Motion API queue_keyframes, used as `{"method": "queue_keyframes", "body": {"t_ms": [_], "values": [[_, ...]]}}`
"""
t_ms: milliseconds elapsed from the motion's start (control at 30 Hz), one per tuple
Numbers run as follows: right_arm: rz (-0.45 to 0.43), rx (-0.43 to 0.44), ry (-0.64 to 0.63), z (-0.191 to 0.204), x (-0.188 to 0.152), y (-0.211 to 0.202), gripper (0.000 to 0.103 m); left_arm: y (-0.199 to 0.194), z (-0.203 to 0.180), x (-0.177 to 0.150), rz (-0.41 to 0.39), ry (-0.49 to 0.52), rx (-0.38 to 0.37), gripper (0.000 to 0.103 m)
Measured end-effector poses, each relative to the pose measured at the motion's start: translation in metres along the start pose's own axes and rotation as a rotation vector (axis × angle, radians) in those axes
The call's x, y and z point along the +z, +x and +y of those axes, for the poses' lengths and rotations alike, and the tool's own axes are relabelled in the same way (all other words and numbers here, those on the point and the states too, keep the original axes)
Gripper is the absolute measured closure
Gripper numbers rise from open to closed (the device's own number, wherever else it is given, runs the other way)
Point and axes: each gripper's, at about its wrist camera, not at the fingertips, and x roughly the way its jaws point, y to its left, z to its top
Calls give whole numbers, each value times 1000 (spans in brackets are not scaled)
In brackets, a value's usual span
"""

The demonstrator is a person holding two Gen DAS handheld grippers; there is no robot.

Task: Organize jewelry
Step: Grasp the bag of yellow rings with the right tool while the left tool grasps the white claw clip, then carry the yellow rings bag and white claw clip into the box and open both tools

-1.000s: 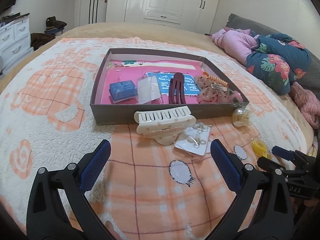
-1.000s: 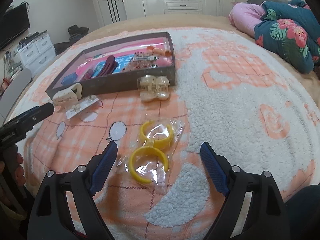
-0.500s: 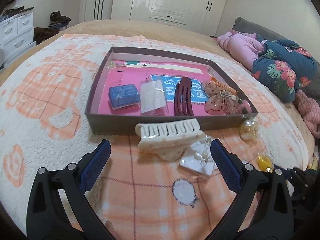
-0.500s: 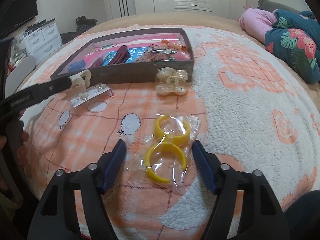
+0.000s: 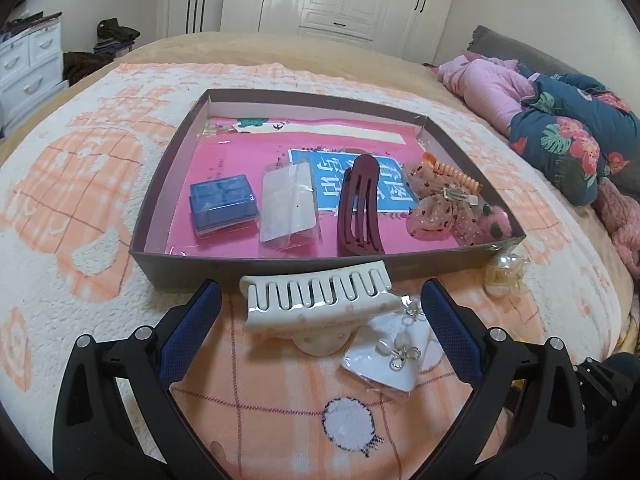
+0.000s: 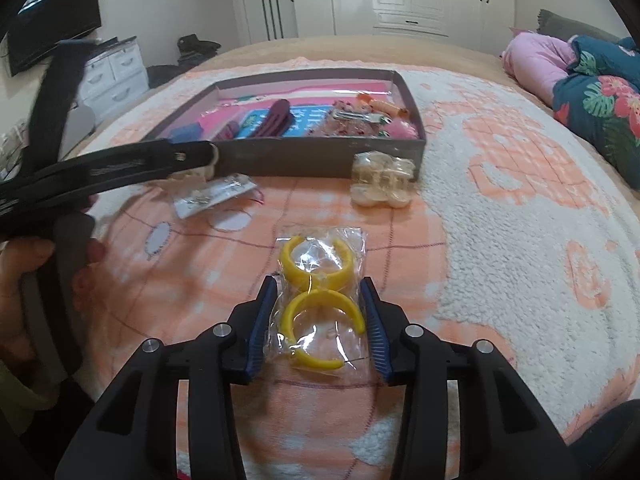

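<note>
A cream hair claw clip point(image 5: 316, 306) lies on the blanket just in front of the shallow brown box point(image 5: 280, 266). My left gripper point(image 5: 320, 316) is open, its blue pads either side of the clip. A small bag of earrings point(image 5: 394, 350) lies beside the clip. My right gripper point(image 6: 320, 320) has closed around a clear bag with two yellow bangles point(image 6: 318, 300), pads at the bag's sides. The box point(image 6: 316, 158) holds a maroon clip point(image 5: 358, 208), a blue case point(image 5: 222, 204) and hair ties point(image 5: 448, 208).
A clear pack of pearl clips point(image 6: 382, 184) rests against the box's near right corner. Folded clothes point(image 5: 560, 128) lie on the bed at the right. White drawers point(image 5: 28, 68) stand at the left. My left gripper's arm point(image 6: 112, 172) crosses the right wrist view.
The left gripper moved forward until its pads flank the cream claw clip. The right gripper moved forward and narrowed from wide open to around the bangle bag.
</note>
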Motion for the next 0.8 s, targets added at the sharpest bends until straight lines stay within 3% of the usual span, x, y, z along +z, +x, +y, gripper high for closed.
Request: {"method": "queue_keyframes", "body": {"t_ms": [167, 800], "values": [[-27, 30, -38, 10, 2, -4, 64, 5, -2, -2, 19, 14, 10, 31], [-126, 47, -115, 26, 12, -24, 64, -37, 6, 2, -54, 4, -42, 31]]}}
